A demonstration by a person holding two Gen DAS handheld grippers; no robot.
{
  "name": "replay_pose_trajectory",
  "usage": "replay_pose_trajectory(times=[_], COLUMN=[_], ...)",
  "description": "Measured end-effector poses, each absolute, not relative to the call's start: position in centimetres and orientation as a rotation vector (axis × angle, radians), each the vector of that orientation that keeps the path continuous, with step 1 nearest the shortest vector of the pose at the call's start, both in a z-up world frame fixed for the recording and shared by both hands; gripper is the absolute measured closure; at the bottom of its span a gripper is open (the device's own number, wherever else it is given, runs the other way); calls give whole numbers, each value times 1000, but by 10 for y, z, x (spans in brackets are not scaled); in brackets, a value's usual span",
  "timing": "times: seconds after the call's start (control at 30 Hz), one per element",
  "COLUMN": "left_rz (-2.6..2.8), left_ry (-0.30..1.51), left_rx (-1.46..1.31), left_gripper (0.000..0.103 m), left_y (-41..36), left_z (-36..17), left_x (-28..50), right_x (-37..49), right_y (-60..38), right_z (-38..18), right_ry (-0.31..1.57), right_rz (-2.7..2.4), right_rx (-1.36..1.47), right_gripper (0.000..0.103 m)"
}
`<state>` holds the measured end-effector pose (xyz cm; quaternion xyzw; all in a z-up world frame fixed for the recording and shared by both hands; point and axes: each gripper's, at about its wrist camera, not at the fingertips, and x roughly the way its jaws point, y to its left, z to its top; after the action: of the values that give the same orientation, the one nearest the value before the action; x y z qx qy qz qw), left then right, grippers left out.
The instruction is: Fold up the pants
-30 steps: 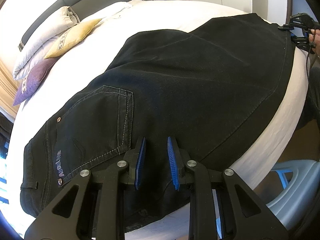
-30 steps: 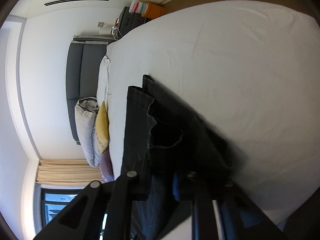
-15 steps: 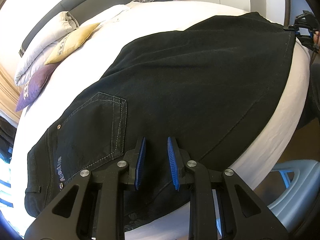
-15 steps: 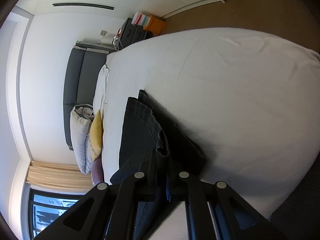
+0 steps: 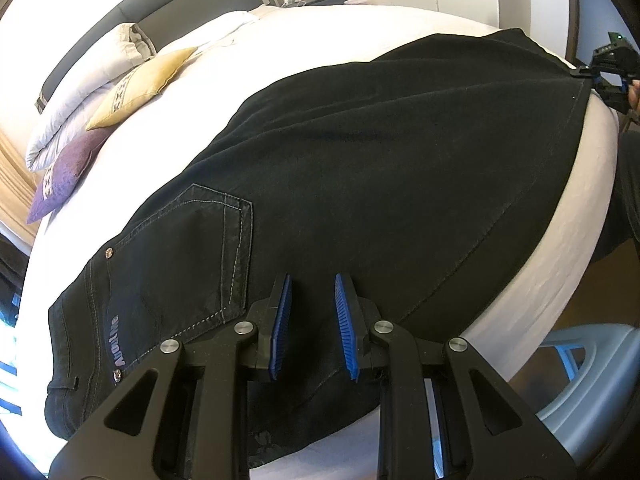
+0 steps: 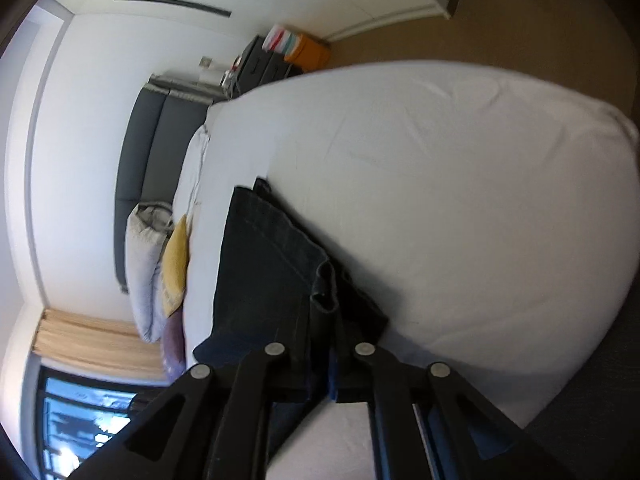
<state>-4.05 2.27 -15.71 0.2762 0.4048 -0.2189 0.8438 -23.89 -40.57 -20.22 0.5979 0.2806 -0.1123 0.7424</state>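
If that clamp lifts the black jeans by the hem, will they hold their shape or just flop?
Probably flop: the hem of the black jeans already buckles where the right gripper pinches it. They look like thick denim with heavy seams, so likely weighty, dragging across the white bed rather than sliding off. Breakage seems unlikely.

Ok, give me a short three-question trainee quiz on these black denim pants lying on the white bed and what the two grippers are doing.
1. True or false: the right gripper is shut on the hem of the black denim pants.
2. Which cushion lies nearer the stitched back pocket: A yellow, B purple?
3. Fill in: the left gripper has its blue pads ____ over the pants' seat.

Key: 1 true. 2 B, the purple cushion, not the yellow cushion. 3 apart.
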Motion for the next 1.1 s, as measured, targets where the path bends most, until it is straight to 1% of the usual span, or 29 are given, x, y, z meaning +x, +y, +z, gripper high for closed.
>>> replay_pose_trajectory(times=[0.07, 0.13, 0.17, 0.2, 0.23, 0.33, 0.47, 0.6, 0.63, 0.7, 0.73, 0.77, 0.8, 0.93, 1.07, 1.1], left_rz=[-463, -464, -463, -463, -462, -461, -461, -462, -463, -467, -468, -470, -471, -472, -477, -486], left_ry=[850, 850, 850, 850, 849, 846, 847, 849, 849, 852, 852, 853, 853, 850, 840, 839], left_rx=[585, 581, 577, 577, 577, 573, 567, 572, 571, 566, 564, 564, 563, 553, 543, 538], left_gripper=[81, 81, 81, 81, 81, 81, 81, 81, 81, 81, 81, 81, 81, 81, 81, 81], left_y=[24, 25, 26, 25, 25, 25, 25, 25, 26, 26, 26, 27, 27, 30, 30, 29], left_z=[-158, -157, -157, -157, -157, -157, -157, -155, -155, -155, -155, -155, -154, -154, -152, -151], left_x=[-41, -43, -42, -43, -44, -44, -42, -42, -42, -41, -41, -40, -40, -39, -39, -40], right_x=[-238, -245, -249, -253, -257, -235, -165, -98, -85, -67, -56, -54, -47, -52, -50, -52], right_y=[-410, -415, -418, -424, -428, -424, -372, -335, -330, -329, -334, -337, -347, -382, -382, -380], right_z=[-191, -171, -162, -146, -136, -102, -90, -115, -123, -139, -155, -164, -174, -187, -166, -160], right_ry=[692, 716, 720, 717, 700, 651, 759, 888, 914, 956, 991, 1011, 1026, 937, 871, 865], right_rz=[-228, -302, -356, -453, -497, -396, -106, 84, 110, 100, 68, 41, -6, -136, -252, -236], right_rx=[1262, 1169, 1116, 1033, 995, 896, 722, 724, 730, 748, 783, 795, 810, 869, 719, 749], right_gripper=[93, 84, 66, 53, 53, 53, 53, 54, 57, 58, 66, 77, 103, 103, 103, 96])
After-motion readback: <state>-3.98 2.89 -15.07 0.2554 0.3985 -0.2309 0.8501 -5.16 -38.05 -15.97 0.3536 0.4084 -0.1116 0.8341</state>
